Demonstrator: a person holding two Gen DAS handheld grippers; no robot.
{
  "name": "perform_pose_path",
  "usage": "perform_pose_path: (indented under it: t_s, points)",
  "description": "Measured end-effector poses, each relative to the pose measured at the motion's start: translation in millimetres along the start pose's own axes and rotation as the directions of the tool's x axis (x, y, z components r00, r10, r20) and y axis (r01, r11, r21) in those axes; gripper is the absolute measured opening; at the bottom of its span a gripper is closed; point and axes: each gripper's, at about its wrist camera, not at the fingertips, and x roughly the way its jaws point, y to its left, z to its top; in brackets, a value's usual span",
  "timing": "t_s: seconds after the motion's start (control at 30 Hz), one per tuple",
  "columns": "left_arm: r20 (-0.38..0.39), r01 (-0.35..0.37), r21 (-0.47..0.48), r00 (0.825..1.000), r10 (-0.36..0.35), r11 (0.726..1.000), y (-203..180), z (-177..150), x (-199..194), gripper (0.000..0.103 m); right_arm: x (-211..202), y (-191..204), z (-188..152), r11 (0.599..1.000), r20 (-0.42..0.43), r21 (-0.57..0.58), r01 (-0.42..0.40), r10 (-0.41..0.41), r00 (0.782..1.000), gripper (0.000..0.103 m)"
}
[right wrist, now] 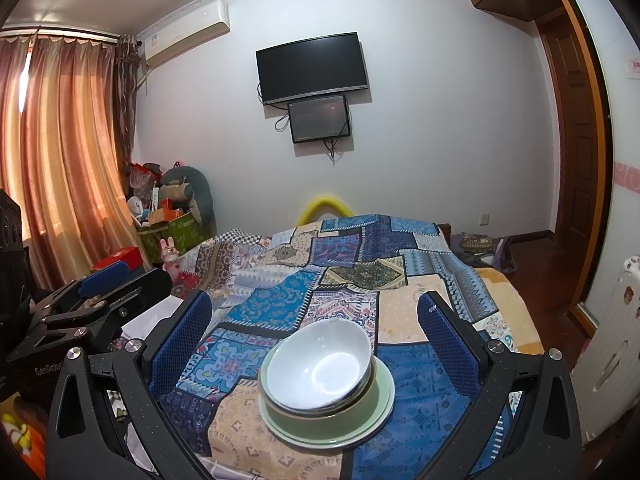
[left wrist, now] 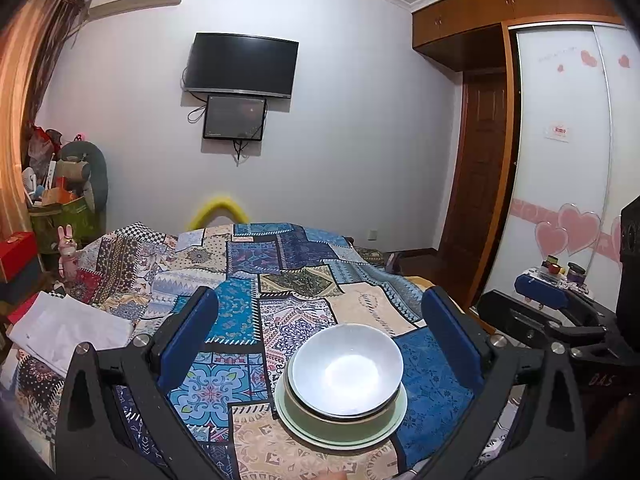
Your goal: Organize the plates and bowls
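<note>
A stack of dishes rests on the patchwork bedspread. Its base is a pale green plate, with a green bowl on it and a white bowl nested on top, tilted a little. My left gripper is open, its blue pads wide apart, the stack between and below them, nearer the right pad. My right gripper is open too, above the same stack. Neither touches a dish. Each view shows the other gripper at its edge.
White folded cloth lies on the bed's left side. Bags and boxes crowd the far left corner by the curtain. A wardrobe and door stand at the right, a white radiator near the bed.
</note>
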Motion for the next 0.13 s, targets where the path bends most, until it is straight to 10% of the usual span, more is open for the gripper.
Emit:
perform_pose_path:
  t_s: [0.13]
  points:
    - [-0.002,0.007,-0.012,1.0,-0.007,1.0,1.8,0.6,0.4,0.103,2.1,-0.8,-1.0,1.0,-0.003,0.0,0.001,-0.001,1.0,0.103]
